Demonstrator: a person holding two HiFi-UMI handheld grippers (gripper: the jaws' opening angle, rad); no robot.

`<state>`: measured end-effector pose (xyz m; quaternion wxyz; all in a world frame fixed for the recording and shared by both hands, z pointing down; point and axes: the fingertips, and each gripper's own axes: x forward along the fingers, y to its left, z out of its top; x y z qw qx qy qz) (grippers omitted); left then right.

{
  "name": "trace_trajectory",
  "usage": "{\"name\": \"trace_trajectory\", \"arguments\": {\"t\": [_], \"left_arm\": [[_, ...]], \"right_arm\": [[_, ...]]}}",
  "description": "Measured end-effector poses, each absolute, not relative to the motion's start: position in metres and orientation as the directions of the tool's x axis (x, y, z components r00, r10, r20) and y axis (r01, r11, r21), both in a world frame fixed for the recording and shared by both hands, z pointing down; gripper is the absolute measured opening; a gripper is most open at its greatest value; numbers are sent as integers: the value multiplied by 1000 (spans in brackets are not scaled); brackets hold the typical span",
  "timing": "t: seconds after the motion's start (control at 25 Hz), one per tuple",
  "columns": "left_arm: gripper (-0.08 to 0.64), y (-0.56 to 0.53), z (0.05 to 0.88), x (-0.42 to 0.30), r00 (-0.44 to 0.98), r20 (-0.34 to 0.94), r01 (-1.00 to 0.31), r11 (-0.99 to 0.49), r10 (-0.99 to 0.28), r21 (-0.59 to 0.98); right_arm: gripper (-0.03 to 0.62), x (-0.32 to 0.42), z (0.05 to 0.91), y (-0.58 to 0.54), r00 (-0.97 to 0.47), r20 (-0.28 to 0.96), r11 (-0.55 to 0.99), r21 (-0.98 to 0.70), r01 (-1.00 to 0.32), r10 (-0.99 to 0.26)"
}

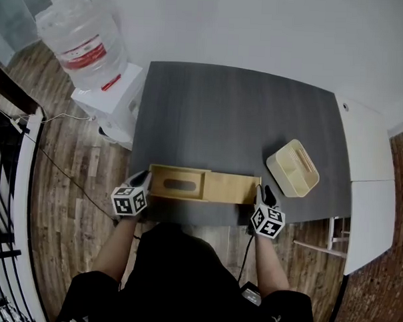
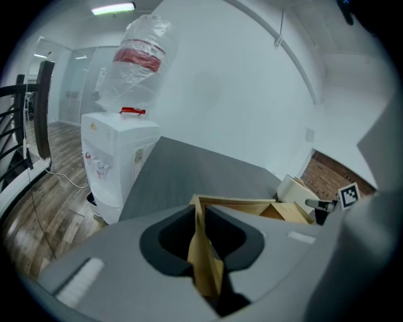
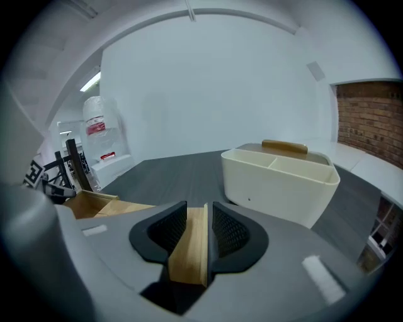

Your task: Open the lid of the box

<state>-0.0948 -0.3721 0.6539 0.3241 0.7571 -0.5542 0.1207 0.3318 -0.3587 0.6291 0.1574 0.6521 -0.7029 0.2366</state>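
Left gripper (image 2: 200,229) clamps one pale rectangular wooden box (image 1: 179,184); right gripper (image 3: 195,236), apparently slack, straddles its one wooden sliding lid (image 1: 233,188).

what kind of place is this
Probably an office or break room. A water cooler with a big bottle on top stands beside a dark grey table. There is a wood plank floor, plain white walls and a patch of brick wall.

tan wood-grained box (image 1: 204,185) on dark grey table (image 1: 237,118); cream caddy (image 1: 293,168); clear water bottle (image 1: 83,35), red label.
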Motion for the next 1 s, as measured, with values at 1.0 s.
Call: {"name": "trace_trajectory", "arguments": {"t": [1.0], "left_arm": [[0, -269, 505, -32, 720, 35, -681, -696, -693, 227]], "right_arm": [[3, 141, 502, -261, -567, 166, 536, -197, -821, -807]]}}
